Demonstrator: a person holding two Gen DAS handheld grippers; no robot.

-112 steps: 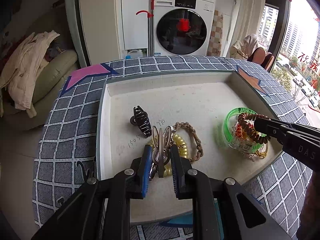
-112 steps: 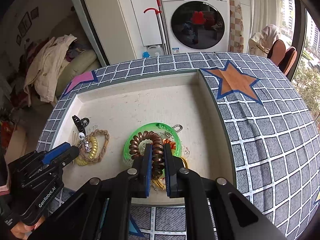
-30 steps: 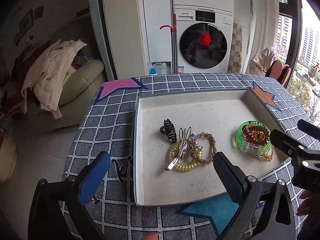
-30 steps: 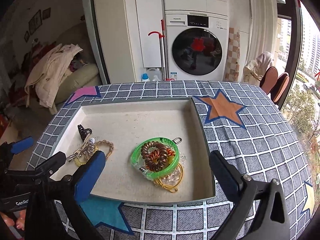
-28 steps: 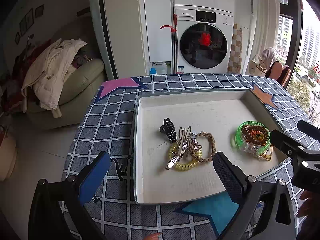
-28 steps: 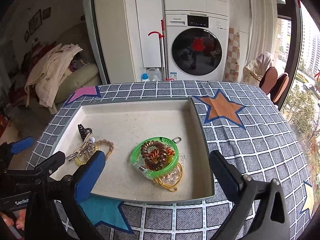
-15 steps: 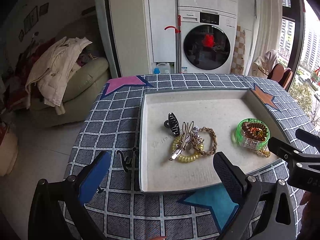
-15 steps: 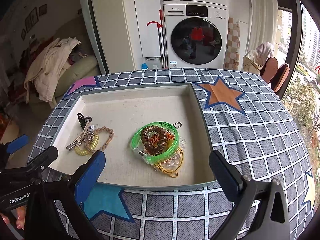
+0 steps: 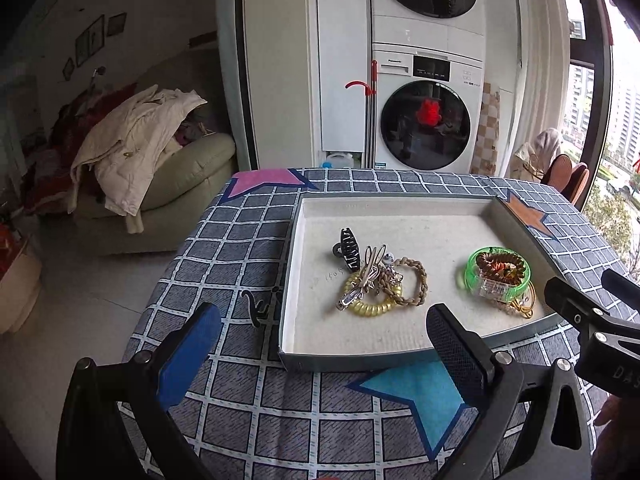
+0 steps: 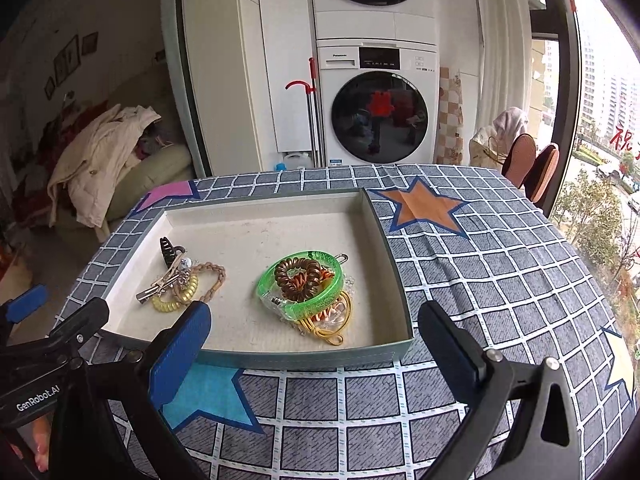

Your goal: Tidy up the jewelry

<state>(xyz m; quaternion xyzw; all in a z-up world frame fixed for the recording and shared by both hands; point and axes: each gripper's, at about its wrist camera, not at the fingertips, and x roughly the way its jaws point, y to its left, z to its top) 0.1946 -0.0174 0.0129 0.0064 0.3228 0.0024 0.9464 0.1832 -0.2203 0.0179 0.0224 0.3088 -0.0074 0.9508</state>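
Observation:
A shallow tray [image 9: 288, 280] [image 10: 390, 256] sits on the checked tablecloth. In its left part lie a black claw clip [image 9: 349, 248] [image 10: 168, 249], a silver hair clip [image 9: 362, 280] [image 10: 160, 282], a yellow spiral hair tie [image 9: 374, 306] [image 10: 176, 300] and a braided brown bracelet [image 9: 416, 284] [image 10: 214, 274]. In its right part a green bangle [image 9: 498, 276] [image 10: 304, 286] holds a brown spiral hair tie [image 9: 500, 265] [image 10: 298, 276], over a gold cord [image 10: 328, 330]. My left gripper [image 9: 324, 340] and my right gripper [image 10: 316, 338] are both open and empty, held back above the tray's near edge.
The tablecloth [image 10: 500, 264] has coloured stars. Stacked washing machines [image 10: 380, 116] stand behind the table. A sofa with a pale coat [image 9: 132, 152] is at the left. Chairs [image 10: 532, 168] and a window are at the right.
Both grippers let go of the jewelry, opened wide and pulled back and up from the tray. The hair clip now lies in the left pile, the brown spiral tie in the green bangle.

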